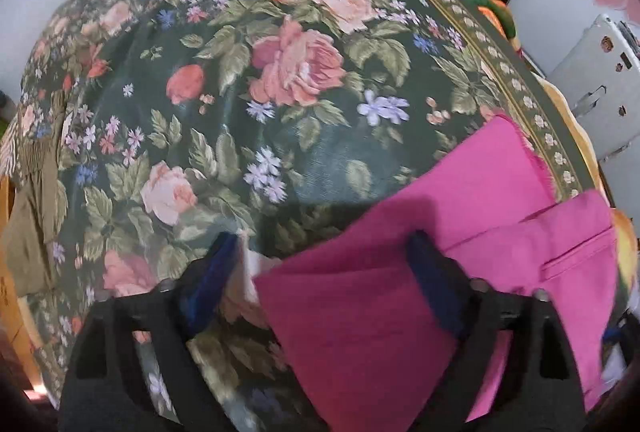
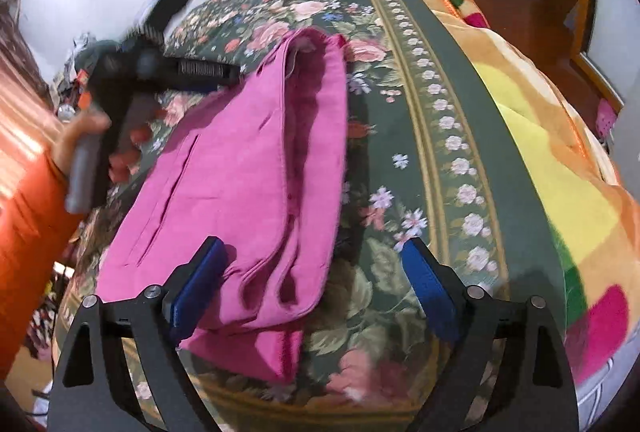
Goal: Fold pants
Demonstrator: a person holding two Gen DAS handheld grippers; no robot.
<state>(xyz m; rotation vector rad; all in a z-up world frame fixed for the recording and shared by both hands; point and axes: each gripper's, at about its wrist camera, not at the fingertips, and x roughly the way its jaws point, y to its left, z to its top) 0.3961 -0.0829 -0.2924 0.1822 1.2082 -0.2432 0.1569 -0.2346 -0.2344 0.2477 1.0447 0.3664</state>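
Note:
The pink pants (image 2: 248,167) lie folded in a stack on the floral bedspread (image 2: 384,119), near its bordered edge. In the left wrist view the pants (image 1: 400,240) fill the lower right. My left gripper (image 1: 324,252) is open above the cloth's near corner, holding nothing; it also shows in the right wrist view (image 2: 192,71), held in a hand at the pants' far side. My right gripper (image 2: 312,252) is open and empty, with the folded end of the pants between its blue fingers (image 2: 424,284).
An olive garment (image 1: 32,191) hangs over the bed's left edge. A bright striped blanket (image 2: 540,135) lies along the right side beyond the border. A white appliance (image 1: 600,79) and a wooden door stand to the right of the bed.

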